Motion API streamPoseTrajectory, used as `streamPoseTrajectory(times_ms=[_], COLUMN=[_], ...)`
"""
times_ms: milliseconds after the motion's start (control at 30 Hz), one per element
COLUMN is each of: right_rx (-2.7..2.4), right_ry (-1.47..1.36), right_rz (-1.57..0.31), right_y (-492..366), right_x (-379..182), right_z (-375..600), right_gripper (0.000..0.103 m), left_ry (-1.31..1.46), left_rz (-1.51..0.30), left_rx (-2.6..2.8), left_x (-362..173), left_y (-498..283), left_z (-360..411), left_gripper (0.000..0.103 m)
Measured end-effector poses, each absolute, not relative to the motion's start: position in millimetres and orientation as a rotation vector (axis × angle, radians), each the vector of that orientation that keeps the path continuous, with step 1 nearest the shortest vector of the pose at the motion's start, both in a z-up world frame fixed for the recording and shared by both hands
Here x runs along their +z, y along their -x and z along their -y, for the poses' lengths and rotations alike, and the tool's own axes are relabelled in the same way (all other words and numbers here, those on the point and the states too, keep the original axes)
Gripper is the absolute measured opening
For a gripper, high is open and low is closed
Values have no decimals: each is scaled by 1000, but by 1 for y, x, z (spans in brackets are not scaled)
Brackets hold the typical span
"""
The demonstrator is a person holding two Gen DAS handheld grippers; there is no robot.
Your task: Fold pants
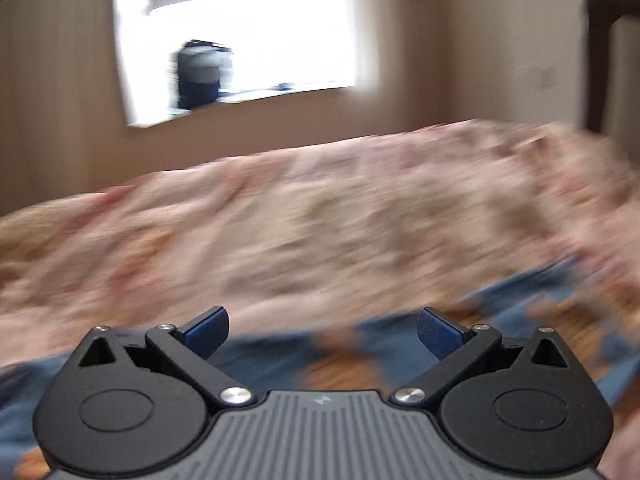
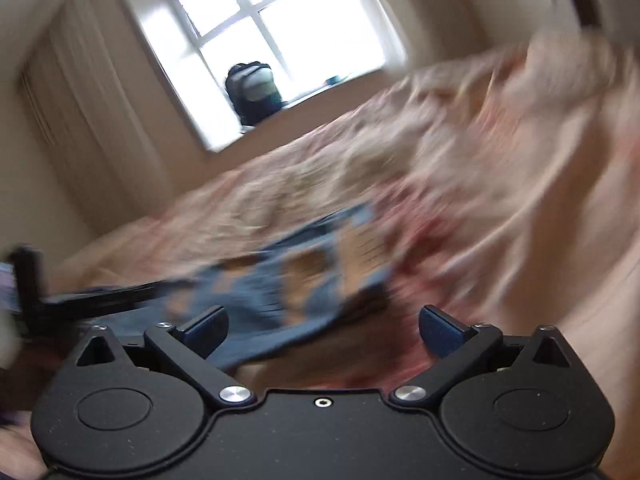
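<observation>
looking through left wrist view: the left gripper (image 1: 322,330) has its blue pads spread wide with nothing between them; the picture is smeared with motion.
pants in left wrist view: the pants (image 1: 384,346), blue with orange patches, lie flat on the bedspread (image 1: 320,216) just under and beyond the pads, running off to the right of the gripper.
window as landmark: the window (image 1: 248,32) sits on the far wall beyond the bed, with a dark bag (image 1: 202,74) on its sill; the pants lie on the near side of the bed, well apart from it.
right wrist view: the right gripper (image 2: 322,330) is also spread wide and empty; the view is tilted and blurred.
pants in right wrist view: the pants (image 2: 288,276) lie below the window (image 2: 260,40), just ahead of the pads, toward the left one.
other tool: a dark blurred shape at left is probably the left gripper (image 2: 80,300); cannot tell for certain.
doing the step well: judging by empty jaws, a fresh grab is next. slow down first, settle each tool on a separate edge, pinch all layers, then lift both together evenly.
</observation>
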State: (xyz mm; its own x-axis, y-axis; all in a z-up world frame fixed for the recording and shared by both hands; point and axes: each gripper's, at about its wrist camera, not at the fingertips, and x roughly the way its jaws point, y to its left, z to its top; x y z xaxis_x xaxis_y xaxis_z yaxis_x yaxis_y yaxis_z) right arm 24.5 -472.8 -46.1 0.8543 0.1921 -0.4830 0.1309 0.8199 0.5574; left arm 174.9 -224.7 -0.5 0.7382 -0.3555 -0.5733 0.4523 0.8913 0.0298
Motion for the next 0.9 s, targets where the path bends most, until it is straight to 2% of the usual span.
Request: streamPoseTrajectory(times_ms=[100,233,300,367,433,500,533,600,700,900], right_rx=[6,-34,-83,-118,-145,-182,-202,-231,-243,-172], right_ry=[-744,-829,-871,-895,-886,-907,-929,-955,-770,-150], right_rz=[-521,-490,-493,-492,-484,-470,-463,-446,-439,-449], right_y=[-26,-31,-36,-42,-45,-45,-44,-41,-43,-62], right_x=[-54,-56,-60,-62,-62,-64,-66,-68,-51,-17], right_z=[481,486,488,489,485,485,486,489,474,396], right_gripper=[93,88,79,77,68,51,47,28,21,19], left_ry=[-121,-238,-305,-312,-280,-257,-243,-212,-136,-2], left_rz=[-647,-838,-819,-809,-834,-855,-859,-870,-919,-1016], left_rx=[-624,-665,-632,-619,-604,-582,-577,-584,-666,-803], left_x=[-4,-41,-56,-55,-49,-40,-34,-20,4,32], left_y=[-198,-225,-223,-219,-217,-218,-220,-224,-240,-248], left_z=[261,310,319,320,317,311,309,305,311,315], left_gripper=[103,103,103,103,103,103,103,103,103,103])
